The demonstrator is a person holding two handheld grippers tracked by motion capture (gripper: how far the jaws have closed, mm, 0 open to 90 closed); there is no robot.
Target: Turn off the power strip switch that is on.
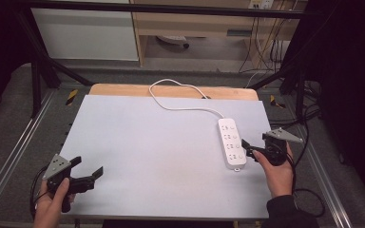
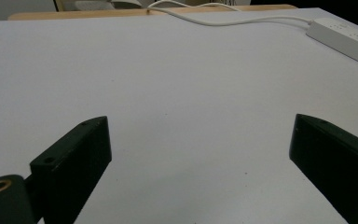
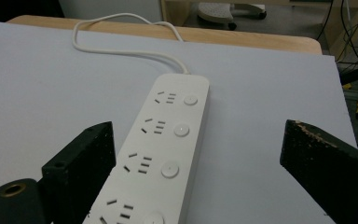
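Observation:
A white power strip (image 1: 231,141) with several sockets and round buttons lies on the right side of the pale sheet (image 1: 152,152). Its white cable (image 1: 171,105) loops back toward the table's far edge. My right gripper (image 1: 248,150) is open beside the strip's near right side. In the right gripper view the strip (image 3: 168,149) runs up between the wide jaws of that gripper (image 3: 198,127), closer to the left one, with nothing gripped. My left gripper (image 1: 89,166) is open near the front left corner. In its own view the left gripper (image 2: 200,121) faces bare sheet, with the strip (image 2: 345,39) far off.
A wooden table edge (image 1: 123,89) shows behind the sheet. Black frame bars (image 1: 43,61) stand at both back corners. Loose cables (image 1: 266,47) lie on the floor behind and to the right. The sheet's middle and left are bare.

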